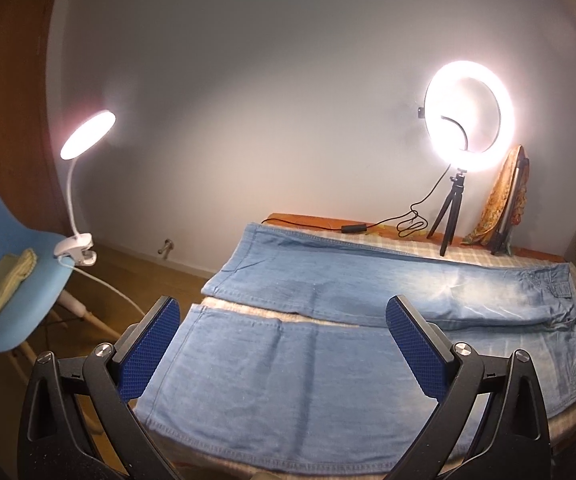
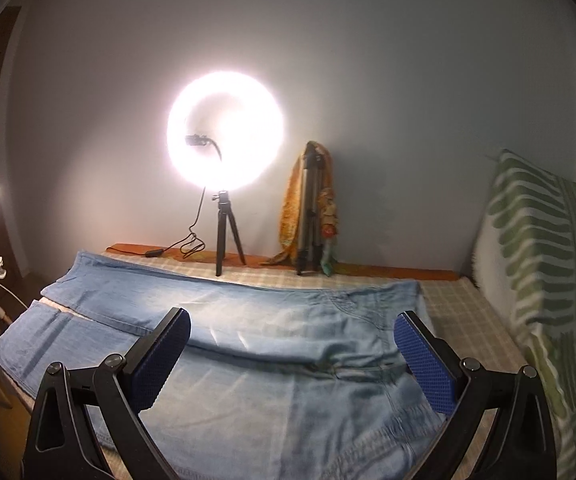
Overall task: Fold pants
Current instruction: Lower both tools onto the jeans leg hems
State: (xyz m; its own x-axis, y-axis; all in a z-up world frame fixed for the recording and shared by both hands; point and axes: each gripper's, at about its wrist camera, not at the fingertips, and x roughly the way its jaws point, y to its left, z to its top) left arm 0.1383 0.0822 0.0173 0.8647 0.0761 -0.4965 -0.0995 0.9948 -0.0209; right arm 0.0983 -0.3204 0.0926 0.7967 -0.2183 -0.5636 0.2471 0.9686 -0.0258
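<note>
Two tools are ready, and both have their fingers spread wide and hold nothing; my left tool (image 1: 284, 344) hangs over the leg end of the pants (image 1: 368, 320), my right tool (image 2: 292, 354) over the waist end. The pants lie flat on the bed (image 2: 468, 312), legs apart with a narrow gap between them, the hems toward the blue chair (image 1: 20, 280). I judge the first fold is not yet begun; to do it well I would lower each tool to the near edge, pinch only the top leg's layers, lift both ends together, and lay the near leg evenly on the far one; uneven lifting could wrinkle the denim.
</note>
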